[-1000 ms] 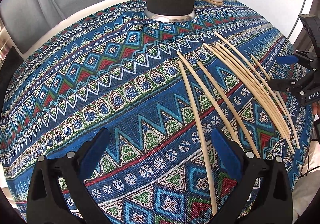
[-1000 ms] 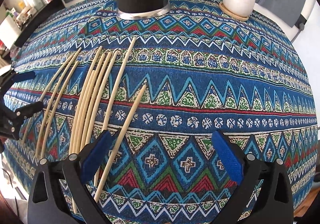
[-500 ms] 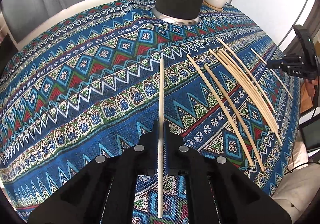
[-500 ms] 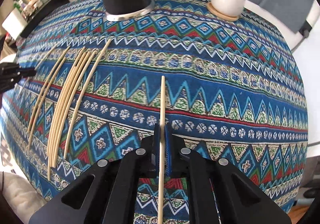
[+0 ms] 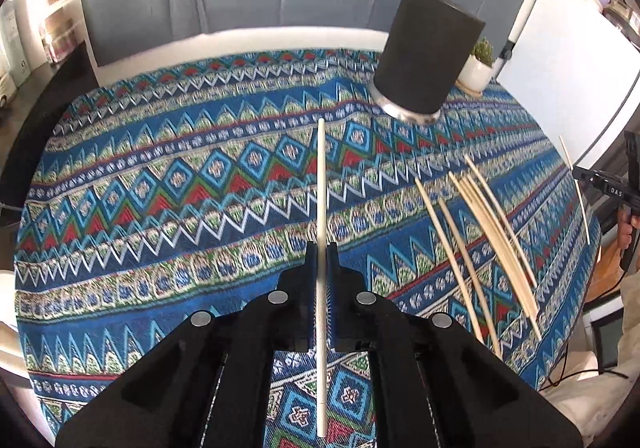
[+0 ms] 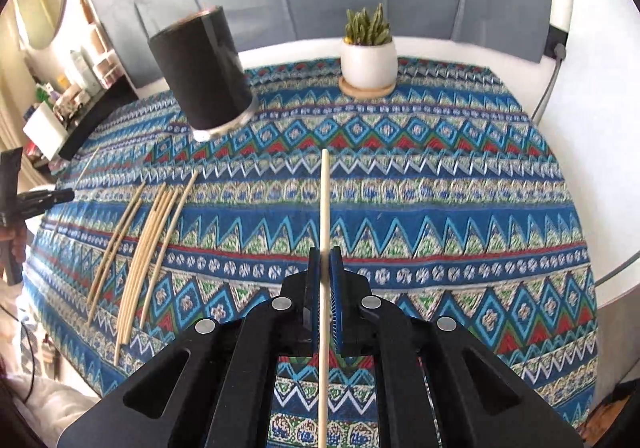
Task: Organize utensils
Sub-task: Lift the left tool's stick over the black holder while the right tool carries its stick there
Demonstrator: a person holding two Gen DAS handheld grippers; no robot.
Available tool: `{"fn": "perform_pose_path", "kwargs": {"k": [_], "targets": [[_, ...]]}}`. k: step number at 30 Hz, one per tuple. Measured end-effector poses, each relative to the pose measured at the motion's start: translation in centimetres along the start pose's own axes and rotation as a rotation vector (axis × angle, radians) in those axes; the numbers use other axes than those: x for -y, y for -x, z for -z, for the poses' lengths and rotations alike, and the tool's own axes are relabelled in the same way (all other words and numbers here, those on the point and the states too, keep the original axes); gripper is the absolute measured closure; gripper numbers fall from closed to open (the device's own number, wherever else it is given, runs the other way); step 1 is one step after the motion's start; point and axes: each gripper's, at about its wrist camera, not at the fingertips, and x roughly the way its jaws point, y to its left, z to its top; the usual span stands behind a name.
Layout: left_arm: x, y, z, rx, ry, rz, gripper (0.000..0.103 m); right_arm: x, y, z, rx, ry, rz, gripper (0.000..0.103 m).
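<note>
Gripped a single pale wooden chopstick (image 6: 324, 208) between the closed blue-padded fingers of the right gripper (image 6: 324, 280), stick pointing away over the blue, red and green patterned tablecloth (image 6: 440, 208). Showed a tall black cylindrical holder with a silver base (image 6: 202, 72) at far left, tilted in the fisheye. Showed a small green succulent in a white pot (image 6: 368, 56) on a round wooden coaster (image 6: 366, 90) at far centre. Left a loose bundle of pale wooden chopsticks (image 6: 140, 252) lying on the cloth at left. Caught the left gripper (image 6: 40, 198) at the left edge.

Bright daylight, soft shadows, slight motion blur, strong fisheye edge warping.
</note>
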Motion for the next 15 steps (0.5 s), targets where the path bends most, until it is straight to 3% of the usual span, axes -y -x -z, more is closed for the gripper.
{"fn": "perform_pose_path", "kwargs": {"k": [8,15], "targets": [[1.5,5.6,-6.4,0.23,-0.024,0.01,0.098,-2.3,3.4,-6.3,0.274,0.036,-0.113,0.098],[5.2,7.6,-12.4,0.415,-0.06,0.083,0.098,-6.0,3.3,-12.1,0.493,0.08,-0.2,0.098]]}}
